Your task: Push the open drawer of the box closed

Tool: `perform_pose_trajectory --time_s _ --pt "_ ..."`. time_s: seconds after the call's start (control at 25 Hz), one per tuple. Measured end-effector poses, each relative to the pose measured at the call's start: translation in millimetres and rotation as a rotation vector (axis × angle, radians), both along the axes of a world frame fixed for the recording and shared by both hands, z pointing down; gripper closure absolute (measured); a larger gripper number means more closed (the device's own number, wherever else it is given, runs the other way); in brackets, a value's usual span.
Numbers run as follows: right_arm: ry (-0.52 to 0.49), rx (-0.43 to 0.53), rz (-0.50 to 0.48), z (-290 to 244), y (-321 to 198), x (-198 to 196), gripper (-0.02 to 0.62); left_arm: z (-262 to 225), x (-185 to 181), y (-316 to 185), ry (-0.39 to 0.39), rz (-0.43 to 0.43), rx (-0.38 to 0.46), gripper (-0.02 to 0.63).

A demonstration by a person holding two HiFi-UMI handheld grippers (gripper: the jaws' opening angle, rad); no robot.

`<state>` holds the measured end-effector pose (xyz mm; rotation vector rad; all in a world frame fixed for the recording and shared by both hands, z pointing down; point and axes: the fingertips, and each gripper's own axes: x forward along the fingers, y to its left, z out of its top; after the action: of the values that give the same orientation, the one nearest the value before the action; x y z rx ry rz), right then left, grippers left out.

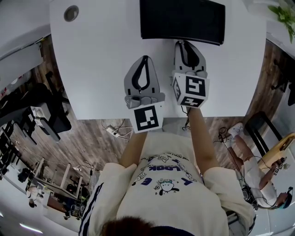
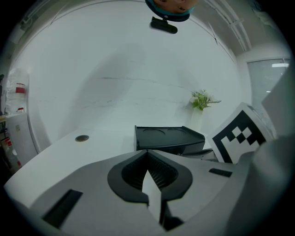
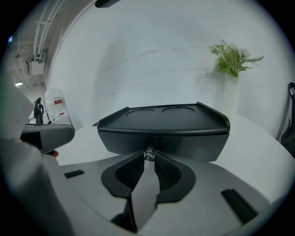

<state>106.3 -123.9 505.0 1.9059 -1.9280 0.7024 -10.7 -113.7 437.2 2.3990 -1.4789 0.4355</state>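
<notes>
A black box [image 1: 182, 20] with a tray-like top stands at the far edge of the white table [image 1: 97, 69]. In the right gripper view its drawer front [image 3: 161, 143] fills the middle, tucked under the top's lip; I cannot tell how far out it stands. A small clear knob [image 3: 148, 153] sits on that front. My right gripper [image 1: 184, 44] reaches the box's front, and its jaw tips [image 3: 148, 156] are closed on the knob from both sides. My left gripper [image 1: 145, 57] hovers over the table to the left, short of the box [image 2: 168, 137]. It [image 2: 147, 152] is shut and empty.
A round cable grommet [image 1: 71, 13] is set in the table's far left corner. A green plant in a white vase [image 3: 233, 55] stands to the right of the box. The table's near edge [image 1: 92, 118] runs just below the grippers.
</notes>
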Motion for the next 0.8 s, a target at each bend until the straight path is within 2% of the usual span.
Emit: perform_pose_trajectory --time_s 0.48,0.64,0.8 --pt "0.025 0.026 0.013 -1.4 0.9 1.2 0.512 0.4 -0.5 -2.6 0.004 -0.012 -0.002 0.597" --pt "-0.026 0.037 -0.001 -6.3 11.8 -8.4 0.445 -7.0 -3.9 -4.2 0.007 -0.014 0.015 0.597" --pt "-0.023 0.09 0.002 -33.2 21.4 -14.5 0.459 -22.6 -4.5 -5.1 0.018 -0.012 0.052 0.597"
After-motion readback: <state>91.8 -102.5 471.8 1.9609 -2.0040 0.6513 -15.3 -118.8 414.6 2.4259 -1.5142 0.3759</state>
